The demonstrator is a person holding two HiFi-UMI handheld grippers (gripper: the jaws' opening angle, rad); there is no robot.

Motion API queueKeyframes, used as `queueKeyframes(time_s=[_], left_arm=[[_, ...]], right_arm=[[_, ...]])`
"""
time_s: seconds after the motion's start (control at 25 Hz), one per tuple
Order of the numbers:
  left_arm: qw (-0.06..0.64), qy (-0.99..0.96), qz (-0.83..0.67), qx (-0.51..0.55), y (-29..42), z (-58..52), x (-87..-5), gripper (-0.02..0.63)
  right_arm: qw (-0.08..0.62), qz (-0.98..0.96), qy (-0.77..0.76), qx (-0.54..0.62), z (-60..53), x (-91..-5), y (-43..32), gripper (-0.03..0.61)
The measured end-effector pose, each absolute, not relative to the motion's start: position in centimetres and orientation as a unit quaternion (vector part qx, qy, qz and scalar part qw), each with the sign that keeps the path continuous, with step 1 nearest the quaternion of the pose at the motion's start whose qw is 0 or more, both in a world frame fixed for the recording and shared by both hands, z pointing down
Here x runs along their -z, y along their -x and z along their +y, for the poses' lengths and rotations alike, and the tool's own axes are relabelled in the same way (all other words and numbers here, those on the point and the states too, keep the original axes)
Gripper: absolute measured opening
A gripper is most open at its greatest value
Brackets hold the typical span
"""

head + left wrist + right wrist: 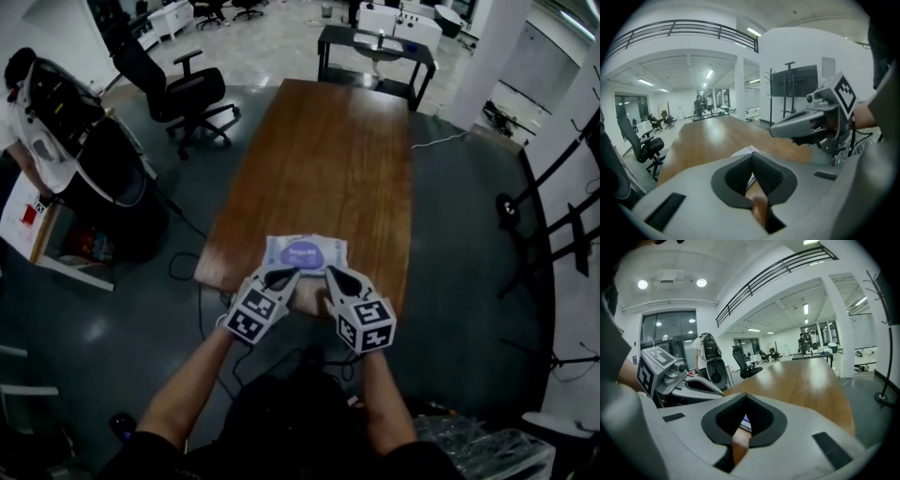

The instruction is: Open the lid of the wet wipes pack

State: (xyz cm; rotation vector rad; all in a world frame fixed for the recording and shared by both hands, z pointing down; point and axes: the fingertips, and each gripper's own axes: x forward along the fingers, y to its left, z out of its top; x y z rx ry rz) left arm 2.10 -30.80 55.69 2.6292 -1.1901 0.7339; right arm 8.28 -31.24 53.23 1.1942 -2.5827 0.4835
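You've got your left gripper (281, 278) and right gripper (337, 277) side by side at the near edge of the wooden table (328, 159). Both have their jaws pressed together with nothing between them. The wet wipes pack (306, 254) lies flat at that near edge, purple patch facing up, right at your tips. I can't tell whether they touch it.

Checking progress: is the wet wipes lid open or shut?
Shut, it seems: the purple lid lies flat on the wet wipes pack in the head view, with no flap raised.
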Motion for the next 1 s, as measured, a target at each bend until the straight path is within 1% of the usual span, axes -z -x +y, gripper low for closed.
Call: queueKeyframes(time_s=[0.12,0.36,0.44,0.6,0.76,0.92,1.0], left_arm=[[0.084,-0.87,-0.4,-0.274,-2.6,-32.0,-57.5,0.006],[0.07,-0.867,-0.362,-0.335,-2.3,-34.5,-60.7,0.008],[0.071,-0.869,-0.337,-0.355,-2.1,-34.8,-61.7,0.081],[0.052,-0.874,-0.287,-0.389,-2.2,-35.4,-62.6,0.13],[0.029,-0.876,-0.233,-0.422,-2.9,-35.6,-63.6,0.218],[0.016,-0.874,-0.204,-0.44,-2.9,-36.3,-64.0,0.25],[0.009,-0.872,-0.191,-0.45,-2.5,-36.6,-64.4,0.251]], right_arm=[[0.155,-0.888,-0.4,-0.166,-32.5,-55.4,-8.8,0.011],[0.234,-0.859,-0.423,-0.17,-35.3,-59.9,-8.8,0.011],[0.252,-0.849,-0.431,-0.172,-36.0,-61.2,-8.8,0.011],[0.268,-0.838,-0.438,-0.187,-36.7,-62.5,-8.9,0.011],[0.291,-0.828,-0.435,-0.203,-36.6,-63.6,-9.0,0.011],[0.318,-0.815,-0.436,-0.211,-36.6,-64.7,-9.0,0.011],[0.324,-0.81,-0.439,-0.217,-36.7,-65.0,-8.8,0.011]])
